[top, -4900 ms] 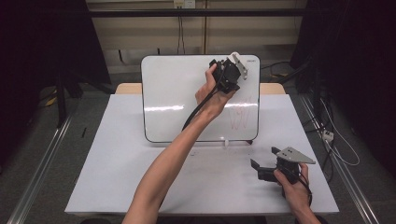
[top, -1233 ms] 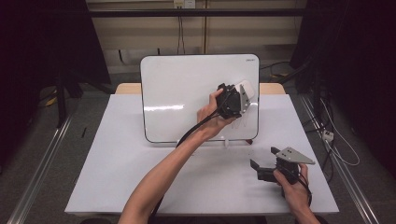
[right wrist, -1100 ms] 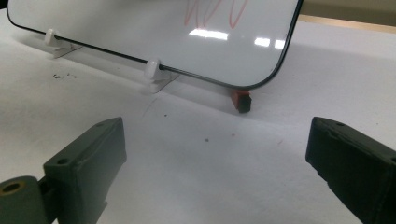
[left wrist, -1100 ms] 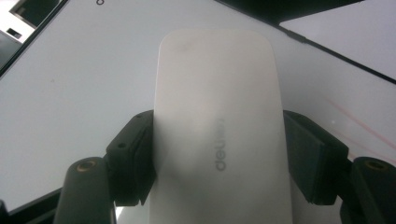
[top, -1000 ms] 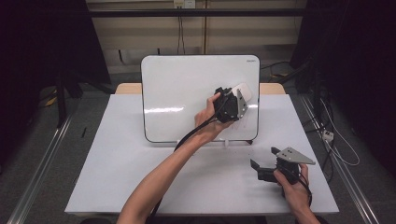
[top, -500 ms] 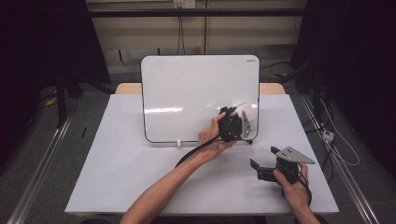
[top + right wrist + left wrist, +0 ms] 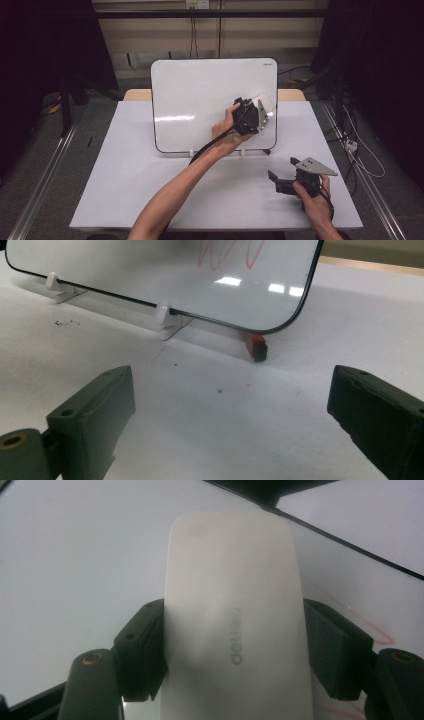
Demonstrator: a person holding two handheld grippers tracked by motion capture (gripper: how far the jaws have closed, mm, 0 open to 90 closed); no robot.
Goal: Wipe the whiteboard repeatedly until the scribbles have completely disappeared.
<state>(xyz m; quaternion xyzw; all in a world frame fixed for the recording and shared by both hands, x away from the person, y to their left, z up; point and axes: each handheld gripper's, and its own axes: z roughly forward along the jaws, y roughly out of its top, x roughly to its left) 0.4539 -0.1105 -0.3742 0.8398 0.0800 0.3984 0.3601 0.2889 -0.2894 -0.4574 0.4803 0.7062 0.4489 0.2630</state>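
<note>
Eraser, white, rounded-oblong plastic (image 7: 232, 625), clamped in left gripper (image 7: 255, 116) against the upright whiteboard (image 7: 200, 100).

Left gripper: both black jaws are closed on the eraser's long sides, and its long axis runs straight out ahead between the fingers (image 7: 142, 652), with the far end projecting well beyond the fingertips. The red marker scribble (image 7: 360, 622) lies to the right of the fingers and slightly below the eraser's tip; part of it appears to sit under the eraser, though the close view leaves contact with the board unclear. The next wipe likely turns on shifting rightward and downward across those lines. The left hand is the nearer to the board. Right gripper (image 7: 280, 181): rests on the white tabletop (image 7: 125, 175), jaws spread wide and empty, with the board's lower corner and a small red-and-black object (image 7: 255, 346) ahead of its fingers (image 7: 100, 405).
</note>
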